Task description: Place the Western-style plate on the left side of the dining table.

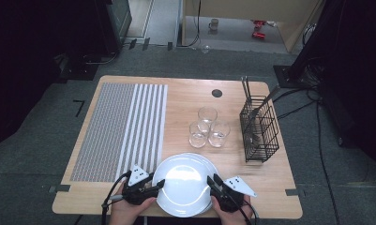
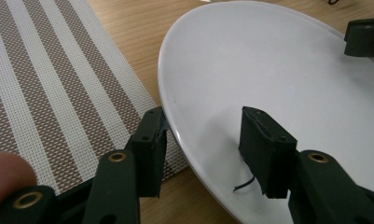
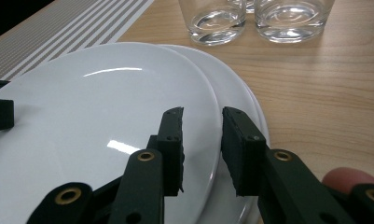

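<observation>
A stack of white plates (image 1: 183, 180) lies at the table's near edge between my two grippers. The top plate (image 3: 91, 107) sits shifted left over the lower plates (image 3: 238, 91). My left gripper (image 1: 159, 185) (image 2: 203, 140) is open astride the top plate's (image 2: 268, 70) left rim, one jaw outside over the mat edge and one above the plate. My right gripper (image 1: 211, 181) (image 3: 202, 140) is open astride the top plate's right rim, with a narrow gap and one jaw over each plate. I see no pad pressing on the rim.
A striped placemat (image 1: 120, 129) covers the table's left half, touching the plates' left side. Three empty glasses (image 1: 208, 127) stand just beyond the plates. A black wire basket (image 1: 259, 129) with cutlery stands at the right. The other gripper's jaw tip (image 2: 364, 37) shows across the plate.
</observation>
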